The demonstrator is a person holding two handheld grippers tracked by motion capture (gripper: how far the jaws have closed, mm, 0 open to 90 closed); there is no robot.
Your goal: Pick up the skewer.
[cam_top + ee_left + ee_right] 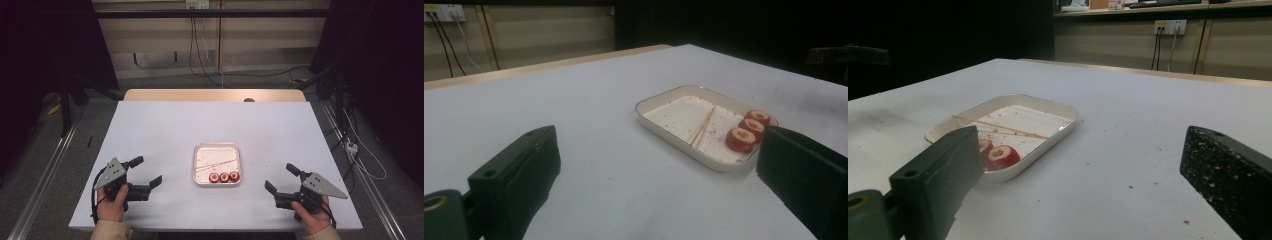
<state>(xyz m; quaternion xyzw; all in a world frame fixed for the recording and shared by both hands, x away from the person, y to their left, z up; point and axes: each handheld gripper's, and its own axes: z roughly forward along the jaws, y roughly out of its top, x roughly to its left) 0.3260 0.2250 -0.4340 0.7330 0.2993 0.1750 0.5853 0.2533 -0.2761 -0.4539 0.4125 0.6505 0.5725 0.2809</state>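
Note:
A white tray [200, 150] lies at the middle of the table. Three red round pieces [224, 177] line its near edge, and thin wooden skewers [216, 164] lie across it. The pieces [749, 131] and skewers [702, 128] also appear in the left gripper view, and one piece [1003, 156] plus a skewer [1003, 128] in the right gripper view. My left gripper [146, 171] rests at the front left, open and holding nothing, pointing toward the tray. My right gripper [281, 178] sits at the front right, open and holding nothing, facing the tray from the other side.
The white tabletop [165, 125] carries small red crumbs around the tray. A wooden strip [210, 95] runs along the far edge. Cables hang down the back wall [200, 45]. Metal rails [45, 175] flank the table on the floor.

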